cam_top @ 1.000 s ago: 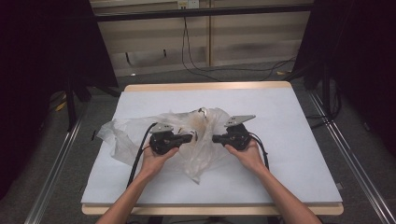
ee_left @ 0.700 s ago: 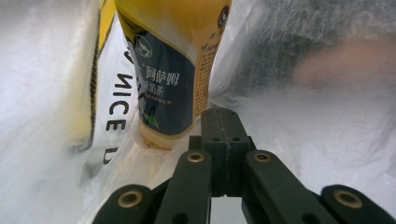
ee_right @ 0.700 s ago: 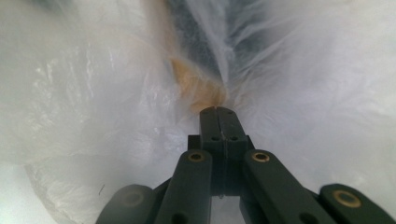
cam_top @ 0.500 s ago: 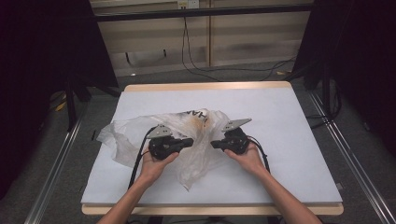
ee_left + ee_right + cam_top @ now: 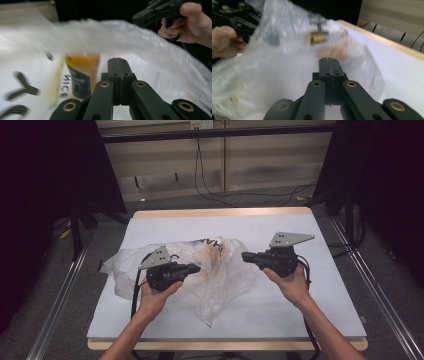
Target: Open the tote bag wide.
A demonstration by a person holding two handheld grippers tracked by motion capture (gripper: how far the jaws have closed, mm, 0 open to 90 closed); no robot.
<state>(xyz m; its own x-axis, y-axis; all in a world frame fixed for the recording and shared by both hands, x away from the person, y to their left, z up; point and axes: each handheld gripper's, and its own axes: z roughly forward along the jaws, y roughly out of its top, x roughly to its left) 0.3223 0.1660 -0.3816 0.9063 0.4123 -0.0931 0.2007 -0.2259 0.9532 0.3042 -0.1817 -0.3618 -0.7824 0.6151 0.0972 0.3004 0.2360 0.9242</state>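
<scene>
Twin black grippers face each other above the white table [image 5: 330, 315], one in each of a person's hands, with a crumpled clear plastic bag [image 5: 220, 275] sagging between them. Left gripper [image 5: 192, 268] has its jaws pressed flat together, as its own view shows, and appears to pinch the bag's film at its near side; right gripper [image 5: 248, 256] is likewise clenched, jaws touching with no gap, apparently on the opposite fold, though whether film is truly caught between either pair cannot be told through the blur. Bag lies across the middle of the table, nearer the left edge, its long axis running left to right, its bulk spilling toward the front edge. Inside, an orange-and-dark packet [image 5: 82, 75] shows through the film just beside the left gripper's jaws, making the left hand [image 5: 155, 297] the nearer one to it; the right hand [image 5: 292, 285] holds well apart, toward the right edge.
</scene>
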